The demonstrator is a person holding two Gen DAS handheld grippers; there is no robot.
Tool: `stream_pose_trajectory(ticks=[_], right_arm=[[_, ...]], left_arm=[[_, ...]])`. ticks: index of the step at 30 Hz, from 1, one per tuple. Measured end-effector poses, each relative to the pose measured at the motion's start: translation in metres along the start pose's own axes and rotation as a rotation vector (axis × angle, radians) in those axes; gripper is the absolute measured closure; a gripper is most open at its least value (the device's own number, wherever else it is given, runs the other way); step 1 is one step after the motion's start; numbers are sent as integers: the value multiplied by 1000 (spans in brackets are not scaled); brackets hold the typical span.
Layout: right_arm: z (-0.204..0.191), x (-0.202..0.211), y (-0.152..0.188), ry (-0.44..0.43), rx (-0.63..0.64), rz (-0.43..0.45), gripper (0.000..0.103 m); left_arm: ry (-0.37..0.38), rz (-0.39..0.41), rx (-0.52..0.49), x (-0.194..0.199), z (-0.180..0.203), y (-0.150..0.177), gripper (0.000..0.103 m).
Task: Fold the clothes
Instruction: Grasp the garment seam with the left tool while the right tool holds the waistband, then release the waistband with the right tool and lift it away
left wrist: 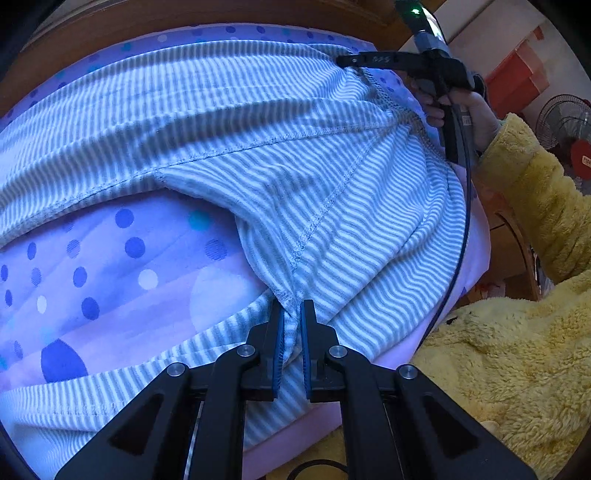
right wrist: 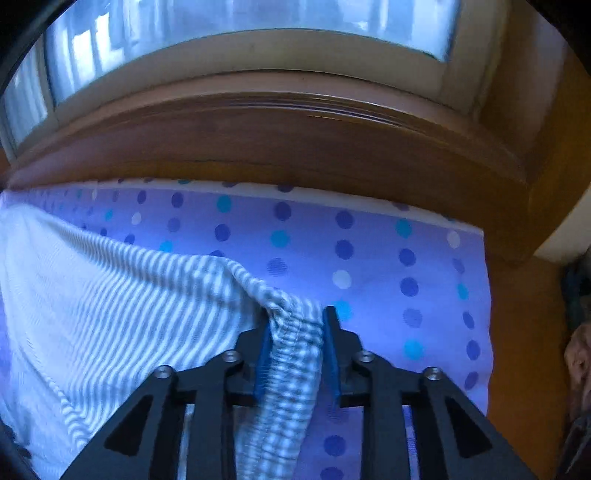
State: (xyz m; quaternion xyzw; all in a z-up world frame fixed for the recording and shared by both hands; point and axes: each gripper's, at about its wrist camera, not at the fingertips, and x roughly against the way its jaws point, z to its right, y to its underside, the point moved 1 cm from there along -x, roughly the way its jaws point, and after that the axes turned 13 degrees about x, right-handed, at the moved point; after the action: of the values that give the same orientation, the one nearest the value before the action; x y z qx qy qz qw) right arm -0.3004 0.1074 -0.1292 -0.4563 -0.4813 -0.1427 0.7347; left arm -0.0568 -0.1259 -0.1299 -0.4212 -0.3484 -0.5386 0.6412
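Dotted purple sheet (right wrist: 369,251) | wooden bed frame (right wrist: 295,147) | window (right wrist: 221,22) behind

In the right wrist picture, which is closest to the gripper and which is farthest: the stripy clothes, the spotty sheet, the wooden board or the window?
From the right gripper:
1. Stripy clothes, bunched between its fingers.
2. Spotty sheet, under and just beyond.
3. Wooden board, behind the sheet's far edge.
4. Window, at the top, farthest.
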Motion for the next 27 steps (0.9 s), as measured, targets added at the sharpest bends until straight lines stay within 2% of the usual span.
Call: stream_pose_trajectory(ticks=[1,4,6,10,13,16,19,21,23,24,25,26,27], right_arm=[[9,1,2,-34,-45,-1,63],[37,10,9,-183,-181,-6,60],[43,25,12,-194,-179,6,58],[32,58,12,-106,-55,60,58],[0,64,0,-100,123,88,56],[-39,45,-19,-118,309,76,55],[-73,16,-35,-208,423,35,55],[-94,-3,-42,-228,490,-5,55],[-107,-19,-44,-220,531,-46,55],[-111,-28,-44,-214,539,-68,56],[-112,-31,-44,-222,532,-75,64],[-113,-30,-44,-225,531,-70,83],[-114,-28,-45,-227,529,-65,93]], left_arm=[[-6,9,1,3,0,2,96],[-11,64,9,22,1,7,96],[-34,105,10,37,0,9,96],[-85,166,7,66,-5,13,91],[-50,181,1,66,-2,0,90],[-34,177,-30,45,14,-24,90],[26,137,-48,12,28,-42,90],[36,110,-51,-5,34,-45,90],[14,92,-48,-18,37,-46,90],[6,90,-43,-21,37,-44,90],[-2,89,-39,-24,37,-43,90],[3,93,-27,-24,36,-42,90],[9,97,-16,-23,34,-41,90]])
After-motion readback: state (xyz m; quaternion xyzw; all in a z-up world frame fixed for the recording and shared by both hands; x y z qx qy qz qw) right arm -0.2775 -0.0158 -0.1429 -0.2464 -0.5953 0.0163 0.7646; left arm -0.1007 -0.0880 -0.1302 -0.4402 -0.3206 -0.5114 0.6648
